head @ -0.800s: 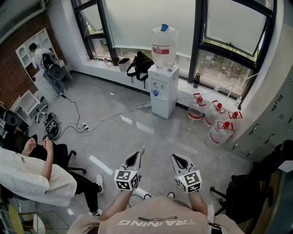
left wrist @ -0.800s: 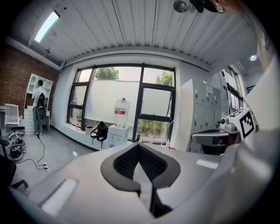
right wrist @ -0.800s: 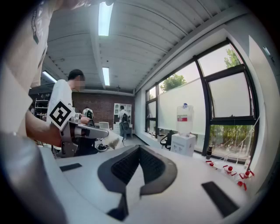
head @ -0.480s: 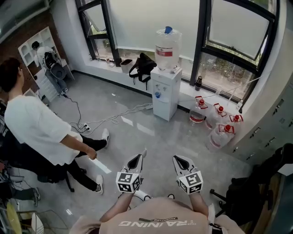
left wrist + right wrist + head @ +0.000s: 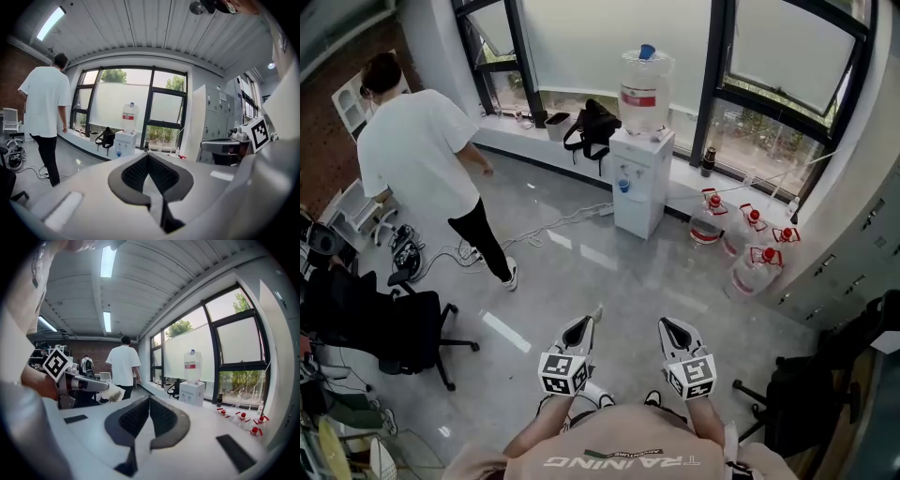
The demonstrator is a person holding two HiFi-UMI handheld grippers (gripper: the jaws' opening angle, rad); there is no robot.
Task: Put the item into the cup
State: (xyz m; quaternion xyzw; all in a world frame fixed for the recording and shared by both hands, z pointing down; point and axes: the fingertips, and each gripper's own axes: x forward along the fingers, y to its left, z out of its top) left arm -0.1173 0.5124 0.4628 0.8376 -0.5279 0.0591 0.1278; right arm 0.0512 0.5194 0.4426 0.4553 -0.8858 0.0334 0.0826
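Note:
No cup and no loose item show in any view. My left gripper (image 5: pixel 587 320) and right gripper (image 5: pixel 666 324) hang side by side over the grey floor (image 5: pixel 581 272), just ahead of my chest. In the left gripper view the left gripper (image 5: pixel 149 157) has its black pads pressed together with nothing visible between them. The right gripper (image 5: pixel 149 400) is shut the same way and holds nothing. The right gripper view shows the left gripper (image 5: pixel 79 383) with a pale blurred patch at its tip; I cannot tell what that patch is.
A person in a white shirt (image 5: pixel 417 141) walks at the back left. A water dispenser (image 5: pixel 639 178) stands by the window, with spare bottles (image 5: pixel 741 246) to its right. A black office chair (image 5: pixel 380 323) is at the left and a dark chair (image 5: pixel 806 389) at the right. Cables (image 5: pixel 544 230) cross the floor.
The person in the white shirt rose from the chair at the left and walked toward the back-left window. Both grippers stayed shut and hardly moved.

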